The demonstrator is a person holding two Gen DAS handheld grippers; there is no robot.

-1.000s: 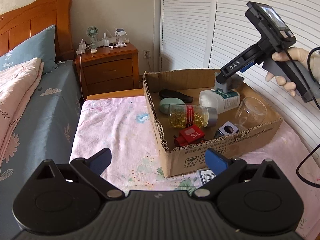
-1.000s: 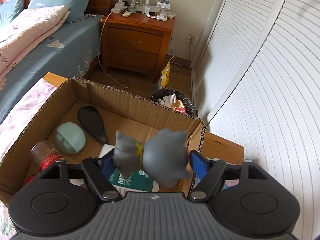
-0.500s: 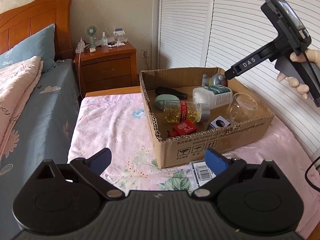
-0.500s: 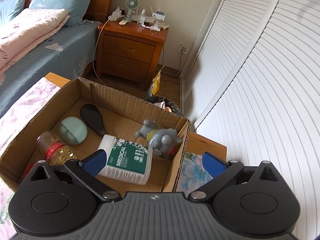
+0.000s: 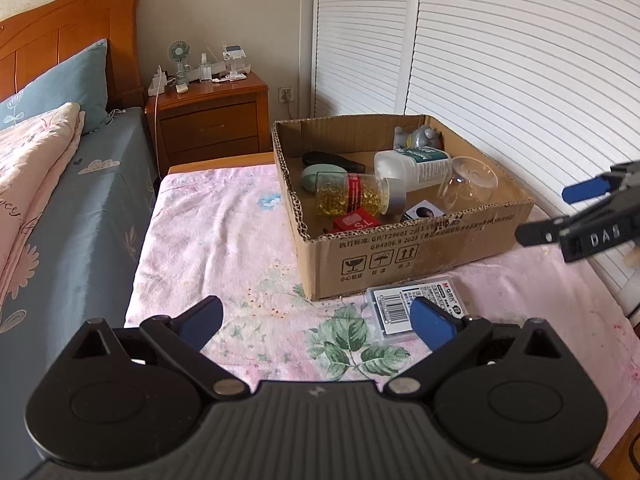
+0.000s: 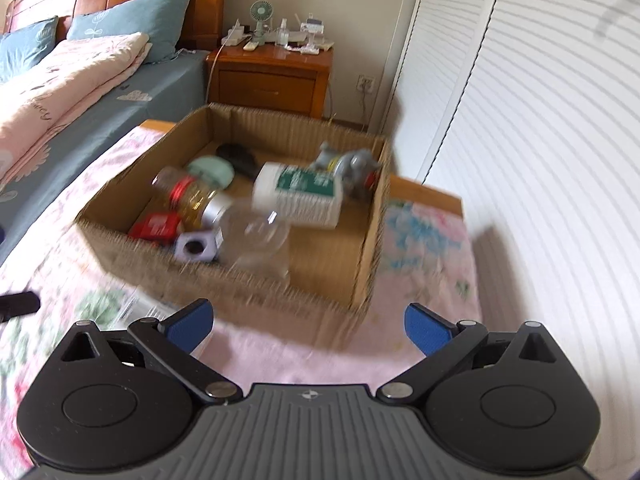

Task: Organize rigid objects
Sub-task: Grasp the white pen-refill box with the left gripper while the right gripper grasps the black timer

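A cardboard box [image 5: 420, 248] [image 6: 248, 280] stands on the pink flowered cloth. Inside lie a grey toy figure [image 5: 420, 136] [image 6: 352, 164] in the far right corner, a white bottle [image 5: 412, 162] [image 6: 300, 196], a jar of yellow capsules [image 5: 356, 198] [image 6: 192, 196], a clear glass [image 5: 468, 178] [image 6: 256, 232], a red box [image 5: 356, 222], a green case [image 5: 320, 172] and a black item [image 5: 332, 159]. A flat clear case with a barcode [image 5: 416, 308] lies in front of the box, by my left gripper [image 5: 316, 322], which is open and empty. My right gripper [image 6: 308, 322] is open, empty, near the box's front.
A bed with blue sheet and pink quilt [image 5: 36, 168] runs along the left. A wooden nightstand [image 5: 212, 116] with a small fan stands behind. White louvred doors [image 5: 500, 60] fill the right side. The right gripper's body [image 5: 588, 224] shows at the left view's right edge.
The right gripper opened and let the grey toy drop into the box's far right corner, then drew back toward the box's near side. The left gripper backed off slightly.
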